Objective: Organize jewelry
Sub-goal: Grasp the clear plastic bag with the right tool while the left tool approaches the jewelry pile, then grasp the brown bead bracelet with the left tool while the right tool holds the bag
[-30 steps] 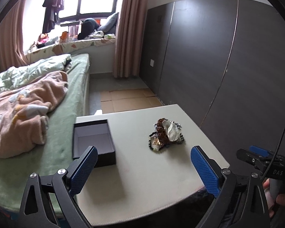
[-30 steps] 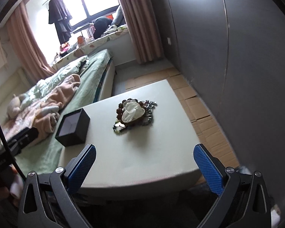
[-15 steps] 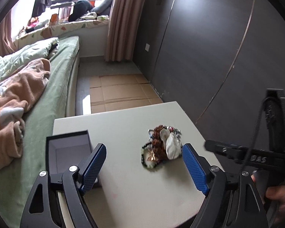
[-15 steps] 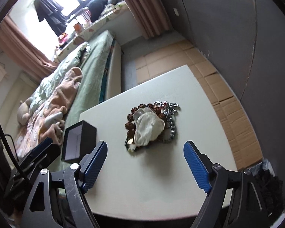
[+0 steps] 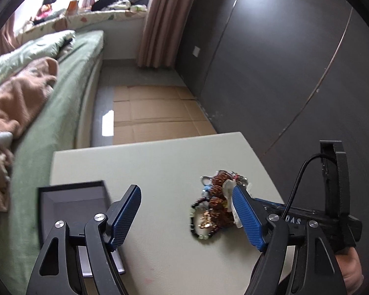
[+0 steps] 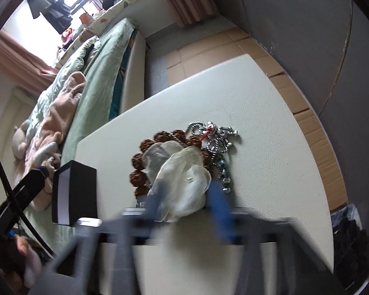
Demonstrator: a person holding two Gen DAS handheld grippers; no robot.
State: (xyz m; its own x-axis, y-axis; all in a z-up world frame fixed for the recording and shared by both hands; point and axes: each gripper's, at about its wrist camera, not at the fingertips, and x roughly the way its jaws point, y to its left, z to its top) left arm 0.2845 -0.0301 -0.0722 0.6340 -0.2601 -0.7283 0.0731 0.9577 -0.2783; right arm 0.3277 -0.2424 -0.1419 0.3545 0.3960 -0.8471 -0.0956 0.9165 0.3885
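Both your tongs had come down toward the jewelry pile on the bench. Your right tongs, nearer, had just been closing, blurred, around the pile's sheer white pouch; whether they gripped it was unclear. Your left tongs stood wide, holding nothing, having just narrowed slightly, between the open black box and the pile.

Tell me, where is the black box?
In the left wrist view, the open black box sits at the table's left edge by the bed, left of the jewelry pile.
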